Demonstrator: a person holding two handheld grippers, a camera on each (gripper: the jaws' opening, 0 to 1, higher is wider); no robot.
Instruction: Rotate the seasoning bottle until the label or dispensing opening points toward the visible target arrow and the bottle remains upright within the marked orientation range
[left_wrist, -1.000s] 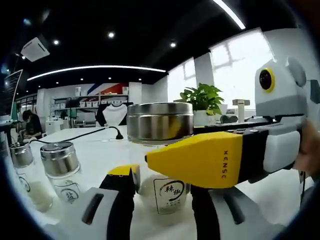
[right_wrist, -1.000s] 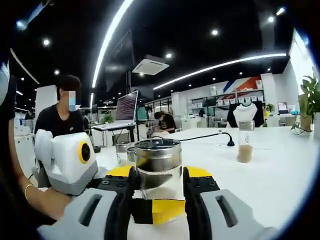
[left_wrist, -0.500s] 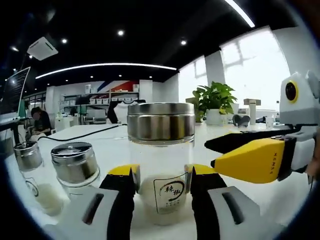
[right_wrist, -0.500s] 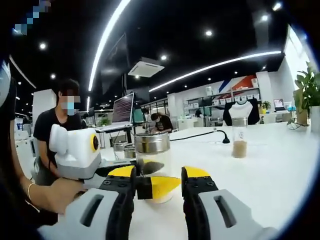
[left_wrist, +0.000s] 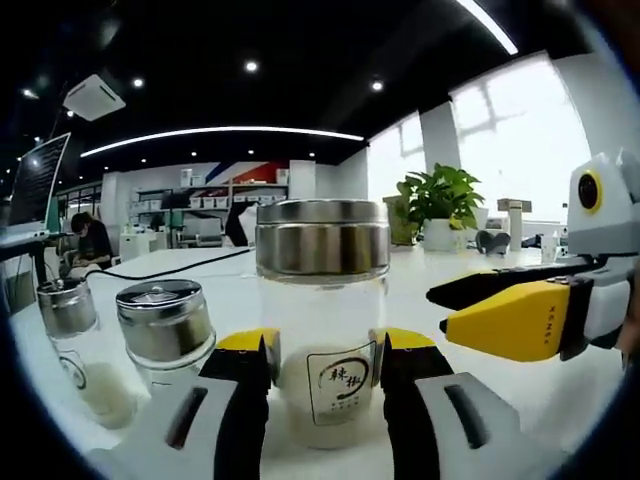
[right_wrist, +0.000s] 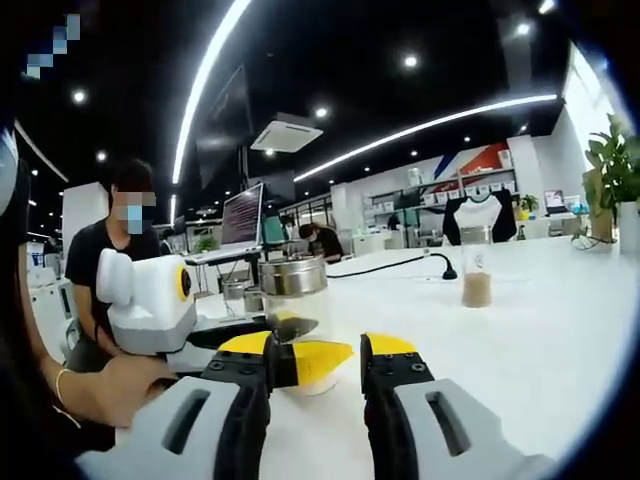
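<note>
1. The seasoning bottle (left_wrist: 322, 320) stands upright on the white table (left_wrist: 560, 390), its steel cap on top and its long axis vertical. Every place below is given from this bottle.
2. The left gripper (left_wrist: 322, 365) has the bottle directly ahead, between its two jaws – each yellow-tipped jaw sits against or just beside the glass. Whether they press it I cannot tell.
3. The printed label (left_wrist: 341, 380) faces back toward the left gripper's camera. No target arrow can be made out on the table, so I cannot judge how much turn is left.
4. The right gripper (right_wrist: 313, 362) is spread and holds nothing. In the right gripper view the bottle (right_wrist: 292, 320) lies ahead, beyond its fingertips, apart from them.
5. The left gripper is the nearer one, so the coming twist about the vertical axis likely falls to it.
6. Two smaller shaker jars (left_wrist: 165, 335) stand near the bottle, on its side away from the right gripper.
</note>
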